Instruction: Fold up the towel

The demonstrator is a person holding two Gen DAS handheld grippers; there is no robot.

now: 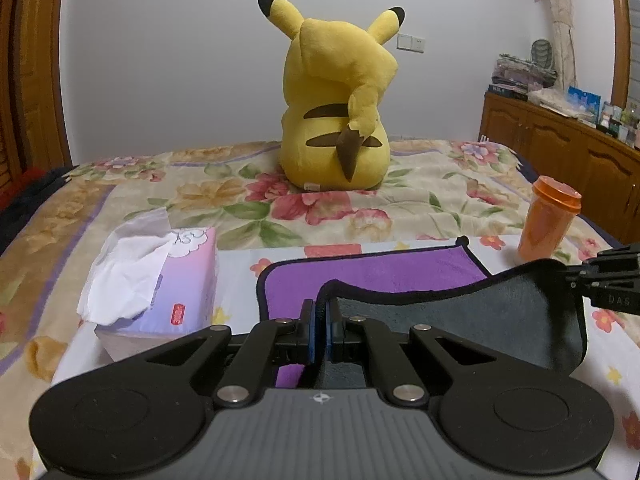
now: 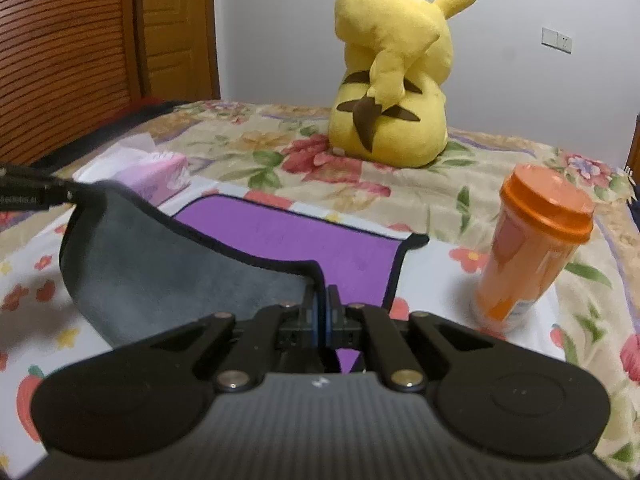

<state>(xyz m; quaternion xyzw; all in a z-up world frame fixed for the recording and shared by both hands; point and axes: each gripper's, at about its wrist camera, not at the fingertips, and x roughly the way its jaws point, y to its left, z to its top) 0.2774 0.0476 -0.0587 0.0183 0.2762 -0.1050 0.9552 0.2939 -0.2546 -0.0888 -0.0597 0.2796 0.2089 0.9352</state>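
On a floral bed [image 1: 440, 184], both the left tool [image 1: 320, 316] and right tool [image 2: 322, 304] pinch the towel's [image 1: 380, 276] near corners, lifted; carrying them level toward the far edge should keep the fold square.

Soft, even indoor light is falling across both views — no hard shadows are showing, only faint dark patches under the yellow plush toy [image 1: 335, 108] and beneath the raised fold of the towel [image 1: 460, 312]. The far wall [image 1: 160, 60] is reading a flat, cool grey-white, slightly dim. Colours are looking a little muted, and fine grain is softening the detail. Fisheye distortion is bending the wooden door frame [image 1: 40, 72] at the left and the cabinet [image 1: 560, 140] at the right into curves, and dark vignetting is cutting the top corners. The orange cup [image 2: 532, 248] is carrying a weak sheen on its lid — its edges are looking smeared. The near gripper bodies are sitting slightly out of focus.
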